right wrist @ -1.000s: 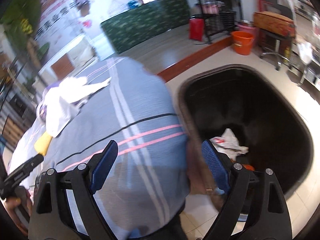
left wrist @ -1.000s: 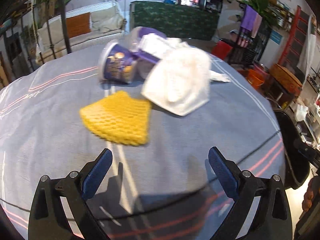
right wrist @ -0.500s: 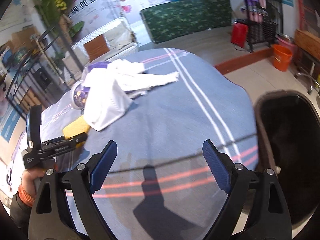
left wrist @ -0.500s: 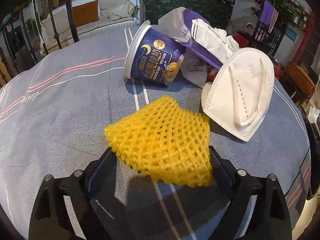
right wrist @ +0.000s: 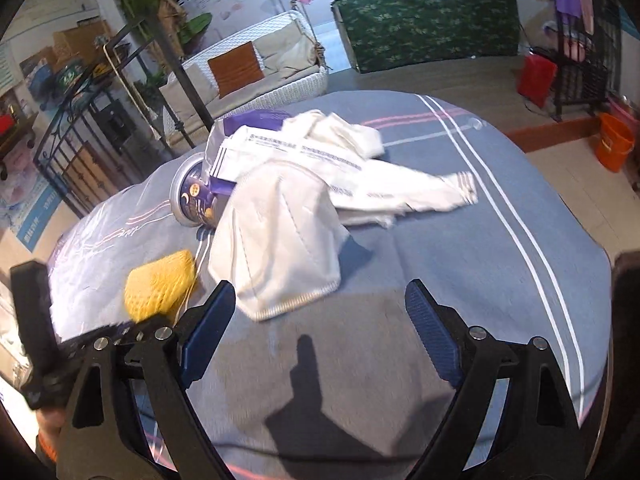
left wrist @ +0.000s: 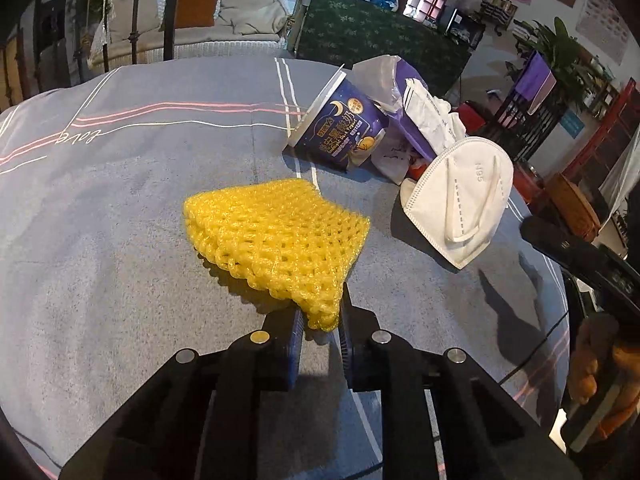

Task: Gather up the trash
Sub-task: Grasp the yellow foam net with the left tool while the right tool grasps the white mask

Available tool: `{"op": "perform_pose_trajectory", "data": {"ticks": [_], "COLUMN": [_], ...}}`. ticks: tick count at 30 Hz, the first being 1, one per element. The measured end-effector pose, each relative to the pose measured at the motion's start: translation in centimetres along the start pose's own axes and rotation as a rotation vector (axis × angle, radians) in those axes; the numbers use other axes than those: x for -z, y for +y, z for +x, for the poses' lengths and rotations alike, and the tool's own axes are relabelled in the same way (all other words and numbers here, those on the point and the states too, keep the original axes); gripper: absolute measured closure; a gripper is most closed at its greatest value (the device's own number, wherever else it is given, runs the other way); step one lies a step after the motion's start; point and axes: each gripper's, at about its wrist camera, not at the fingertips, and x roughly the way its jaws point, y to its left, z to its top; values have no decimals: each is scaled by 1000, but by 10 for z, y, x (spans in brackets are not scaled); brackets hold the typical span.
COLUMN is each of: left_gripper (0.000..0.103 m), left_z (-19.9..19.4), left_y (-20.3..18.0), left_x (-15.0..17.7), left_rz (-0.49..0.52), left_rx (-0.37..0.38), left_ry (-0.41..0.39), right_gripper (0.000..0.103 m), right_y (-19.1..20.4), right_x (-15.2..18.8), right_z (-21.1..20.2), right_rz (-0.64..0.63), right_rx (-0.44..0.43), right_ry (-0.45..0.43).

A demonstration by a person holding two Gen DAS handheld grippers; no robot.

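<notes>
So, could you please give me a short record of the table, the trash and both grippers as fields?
surface: grey striped tablecloth
left gripper: jaws have just been closing, now pinching a corner of the yellow foam net sleeve
right gripper: jaws open, nothing between them, near the white N95 mask
other trash: purple yogurt cup on its side, purple-and-white wrapper

The foam net [left wrist: 276, 240] is bright yellow with an open mesh pattern. Beside it, the face mask [left wrist: 464, 196] is plain white, and the yogurt cup [left wrist: 340, 132] behind the net is dark purple with gold moon prints. The tablecloth [left wrist: 120, 200] beneath is grey-blue with pink and white stripes.
</notes>
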Motion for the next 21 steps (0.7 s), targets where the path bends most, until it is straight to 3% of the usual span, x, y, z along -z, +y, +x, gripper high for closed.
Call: {"op": "perform_pose_trajectory", "data": {"ticks": [2, 4, 6, 7, 11, 21], "left_gripper": [87, 87, 87, 87, 87, 87], "left_z": [-4, -9, -11, -10, -10, -12], "left_y": [-1, -3, -6, -5, -6, -12], "left_x": [2, 5, 7, 5, 9, 19], "left_rz": [-6, -8, -4, -2, -8, 2], "left_rx": [13, 14, 13, 18, 30, 37], "left_ry": [-8, -24, -31, -29, -27, -30], "right_gripper": [21, 34, 78, 82, 89, 91], "right_y": [5, 7, 10, 12, 17, 1], "right_x": [-7, -14, -15, -14, -3, 25], "right_z": [9, 22, 34, 38, 24, -24], "right_rz": [-11, -20, -38, -46, -77, -4], "right_rx": [13, 23, 10, 5, 6, -48], "right_ry": [-7, 1, 40, 60, 20, -7]}}
